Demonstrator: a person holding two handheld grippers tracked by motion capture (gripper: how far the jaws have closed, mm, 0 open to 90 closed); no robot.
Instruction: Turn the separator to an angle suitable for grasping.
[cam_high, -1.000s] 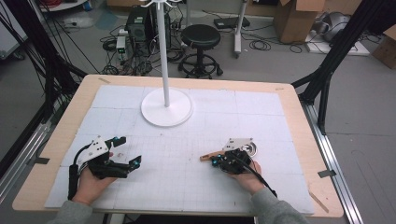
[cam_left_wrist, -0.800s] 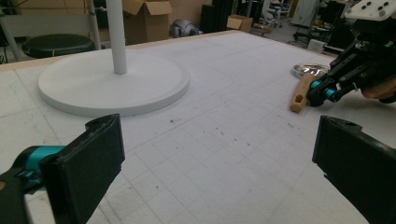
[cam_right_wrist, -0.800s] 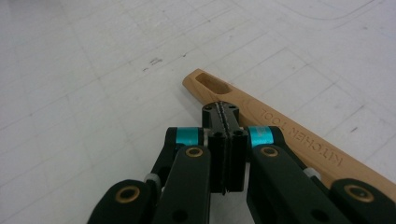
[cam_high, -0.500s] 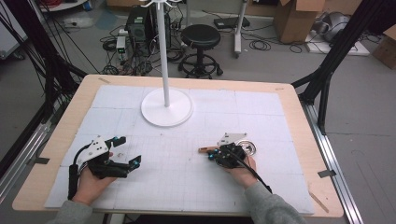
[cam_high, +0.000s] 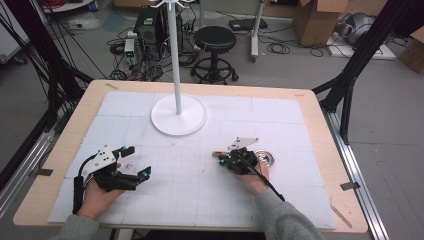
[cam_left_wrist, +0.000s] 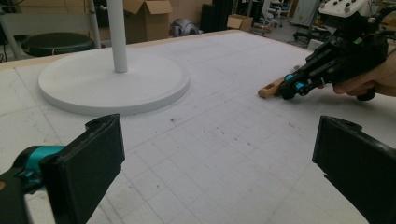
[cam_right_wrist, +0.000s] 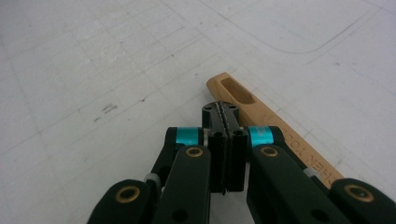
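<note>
A utensil with a wooden handle (cam_high: 218, 154) and a round metal head (cam_high: 264, 159) lies on the white gridded mat, right of centre. My right gripper (cam_high: 227, 159) sits directly over that handle with its jaws pressed together. In the right gripper view the shut right gripper (cam_right_wrist: 222, 112) overlaps the slotted end of the wooden handle (cam_right_wrist: 243, 100), which runs under its right linkage, and nothing shows between the pads. My left gripper (cam_high: 137, 161) rests at the front left with its jaws wide apart and empty. From the left gripper view, the left gripper (cam_left_wrist: 215, 172) faces bare mat.
A white stand with a round base (cam_high: 179, 117) and a tall pole (cam_high: 174, 55) rises at the back centre of the table. The wooden table edge (cam_high: 320, 120) frames the mat. Stools, boxes and cables lie on the floor beyond.
My right gripper has moved away from the person and slightly left. The handle shifted with it, and the metal head has come into view. The left gripper has stayed put.
</note>
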